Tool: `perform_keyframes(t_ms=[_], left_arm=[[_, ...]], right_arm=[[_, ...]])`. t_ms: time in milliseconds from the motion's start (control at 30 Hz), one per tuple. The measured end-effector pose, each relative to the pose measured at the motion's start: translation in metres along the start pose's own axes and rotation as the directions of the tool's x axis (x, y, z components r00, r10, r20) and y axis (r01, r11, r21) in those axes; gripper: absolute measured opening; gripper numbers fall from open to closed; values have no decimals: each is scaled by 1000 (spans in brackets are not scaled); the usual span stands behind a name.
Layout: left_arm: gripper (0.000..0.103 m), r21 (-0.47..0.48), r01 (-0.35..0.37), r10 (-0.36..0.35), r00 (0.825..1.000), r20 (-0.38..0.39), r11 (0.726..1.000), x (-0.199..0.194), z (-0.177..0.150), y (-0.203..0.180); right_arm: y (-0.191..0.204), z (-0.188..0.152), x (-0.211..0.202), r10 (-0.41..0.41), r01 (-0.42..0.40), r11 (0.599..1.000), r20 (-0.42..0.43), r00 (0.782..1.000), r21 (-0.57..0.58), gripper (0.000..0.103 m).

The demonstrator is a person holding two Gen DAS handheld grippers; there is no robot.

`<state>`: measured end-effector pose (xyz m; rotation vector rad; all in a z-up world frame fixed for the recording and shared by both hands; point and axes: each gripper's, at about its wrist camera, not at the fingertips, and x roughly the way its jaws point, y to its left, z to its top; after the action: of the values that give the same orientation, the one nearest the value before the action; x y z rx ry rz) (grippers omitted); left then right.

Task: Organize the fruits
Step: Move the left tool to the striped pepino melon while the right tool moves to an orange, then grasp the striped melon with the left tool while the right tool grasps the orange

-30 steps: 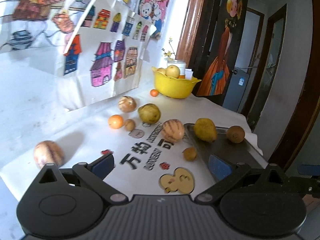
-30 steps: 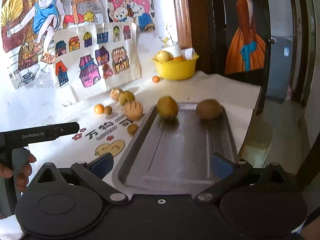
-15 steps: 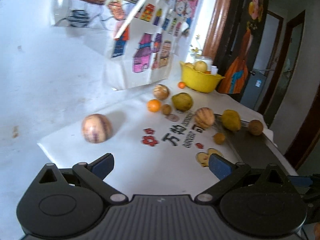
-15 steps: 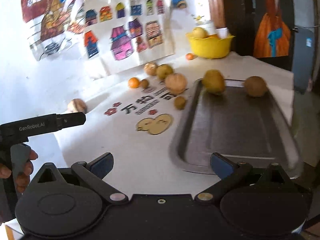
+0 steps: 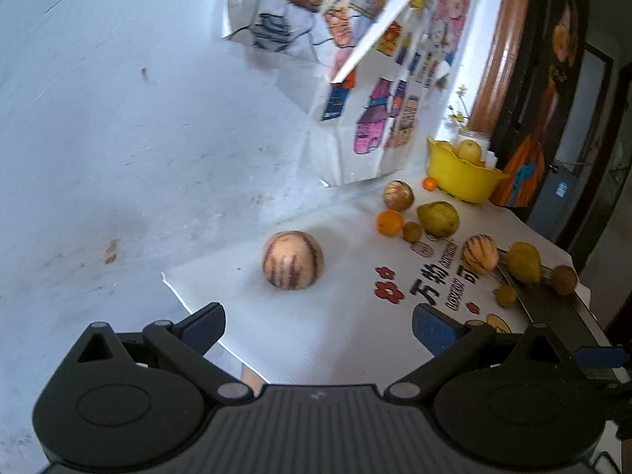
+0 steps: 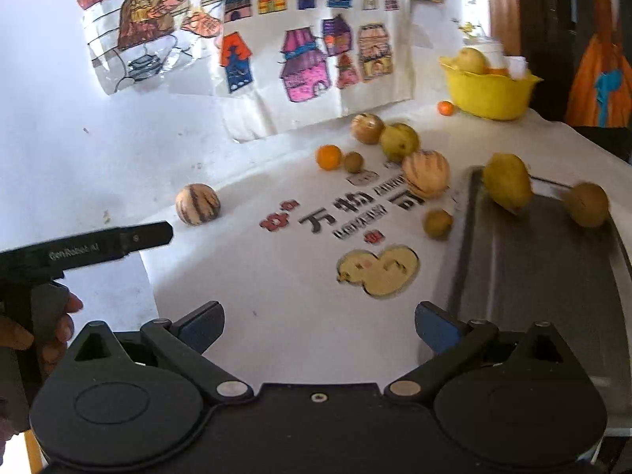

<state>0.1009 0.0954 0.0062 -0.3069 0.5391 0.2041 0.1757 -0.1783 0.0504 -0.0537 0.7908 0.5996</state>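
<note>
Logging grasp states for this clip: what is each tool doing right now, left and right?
Left tool: open, holding nothing, aimed toward the round purple-striped cream melon.
Right tool: open, holding nothing, above the white printed table cover.

"GenRobot.AI" on left gripper point(image 6: 91, 247) body; "万物" plus blurred chars on white table sheet point(image 6: 276, 296).

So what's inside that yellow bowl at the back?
The yellow bowl holds a pale round fruit and something orange; its wall hides anything deeper.
</note>
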Motion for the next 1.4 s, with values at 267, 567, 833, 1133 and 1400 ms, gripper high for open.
perform_keyframes(t_ms=[267, 567, 833, 1133, 1400], left_arm=[[103, -14, -40, 40, 999, 9, 999, 12, 6, 11], [103, 17, -30, 30, 1000, 6, 999, 33, 8, 12], [103, 65, -38, 38, 999, -2, 997, 58, 13, 3], [97, 35, -31, 30, 999, 15, 999, 77, 15, 2], [85, 16, -51, 50, 998, 39, 999, 88, 12, -6]], right_arm=[[4, 38, 14, 49, -49, 996, -1, 999, -71, 102], [-3, 83, 43, 87, -82, 978, 14, 996, -193, 102], [-8, 116, 83, 170, -168, 969, -7, 985, -183, 102], [-8, 139, 140, 225, -227, 946, -37, 974, -233, 99], [-4, 150, 173, 220, -220, 928, -34, 975, -301, 91]])
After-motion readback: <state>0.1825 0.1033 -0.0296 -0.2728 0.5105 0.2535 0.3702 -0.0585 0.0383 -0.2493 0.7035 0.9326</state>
